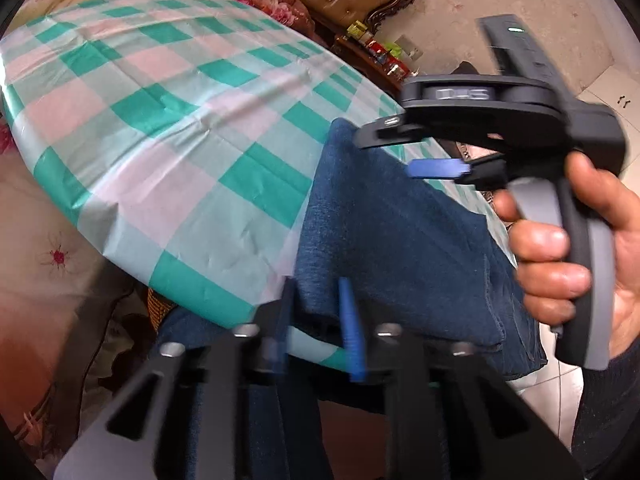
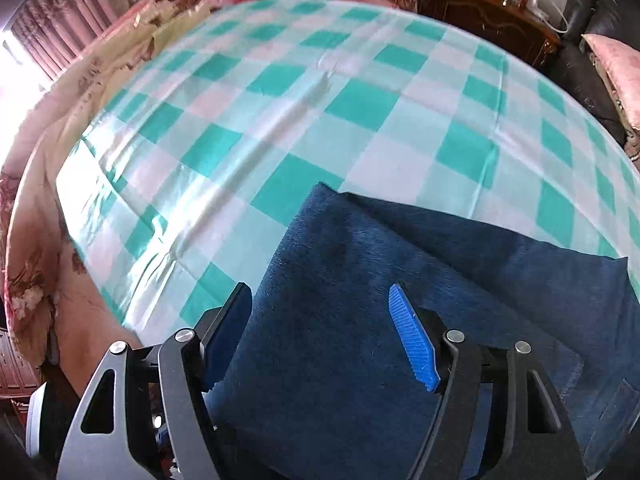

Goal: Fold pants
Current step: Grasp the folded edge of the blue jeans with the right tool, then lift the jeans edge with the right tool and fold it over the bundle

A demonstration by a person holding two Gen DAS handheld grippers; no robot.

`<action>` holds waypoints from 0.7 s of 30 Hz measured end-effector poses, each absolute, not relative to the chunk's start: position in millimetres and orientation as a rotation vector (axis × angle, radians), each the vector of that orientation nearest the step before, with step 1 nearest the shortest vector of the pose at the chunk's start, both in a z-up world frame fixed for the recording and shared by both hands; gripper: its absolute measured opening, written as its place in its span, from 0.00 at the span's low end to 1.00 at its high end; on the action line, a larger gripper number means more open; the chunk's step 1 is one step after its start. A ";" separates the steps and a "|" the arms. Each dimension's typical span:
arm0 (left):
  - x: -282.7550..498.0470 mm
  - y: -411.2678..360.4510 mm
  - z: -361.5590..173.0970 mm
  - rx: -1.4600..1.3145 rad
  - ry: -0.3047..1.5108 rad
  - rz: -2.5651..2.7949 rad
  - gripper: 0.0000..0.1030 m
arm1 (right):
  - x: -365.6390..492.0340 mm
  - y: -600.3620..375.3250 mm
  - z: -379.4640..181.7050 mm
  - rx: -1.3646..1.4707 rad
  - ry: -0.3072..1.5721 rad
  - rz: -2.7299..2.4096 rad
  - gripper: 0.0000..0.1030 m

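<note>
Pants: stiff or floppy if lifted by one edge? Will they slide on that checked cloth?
Likely floppy: the pants lie in soft folds and sag over the table edge. Probably heavy for cloth; the weave looks thick. The checked tablecloth looks glossy, so they may slide, perhaps dragging it.

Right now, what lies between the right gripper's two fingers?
The blue pants. In the right wrist view the right gripper straddles a folded layer, its fingers spread wide with cloth filling the gap.
</note>
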State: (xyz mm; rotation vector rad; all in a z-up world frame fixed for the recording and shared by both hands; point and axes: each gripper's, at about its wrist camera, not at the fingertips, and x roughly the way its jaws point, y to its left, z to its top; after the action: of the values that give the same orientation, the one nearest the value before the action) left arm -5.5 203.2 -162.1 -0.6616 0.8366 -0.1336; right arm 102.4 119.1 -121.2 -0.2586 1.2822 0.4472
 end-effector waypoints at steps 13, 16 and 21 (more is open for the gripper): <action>-15.0 147.8 -96.6 -0.304 0.713 -0.142 0.12 | 119.2 137.1 -130.9 -0.376 1.303 0.417 0.41; -15.2 151.1 -97.9 -0.352 0.708 -0.137 0.15 | 120.9 127.6 -132.3 -0.343 1.304 0.423 0.18; -9.3 153.0 -118.9 -0.464 0.780 -0.082 0.59 | 121.6 111.4 -120.6 -0.254 1.294 0.441 0.13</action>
State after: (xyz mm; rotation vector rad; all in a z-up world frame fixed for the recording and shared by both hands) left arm -9.3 153.0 -118.9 -0.4639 0.7797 -0.0818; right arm 121.6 111.4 -120.6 -0.2545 1.2941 0.4415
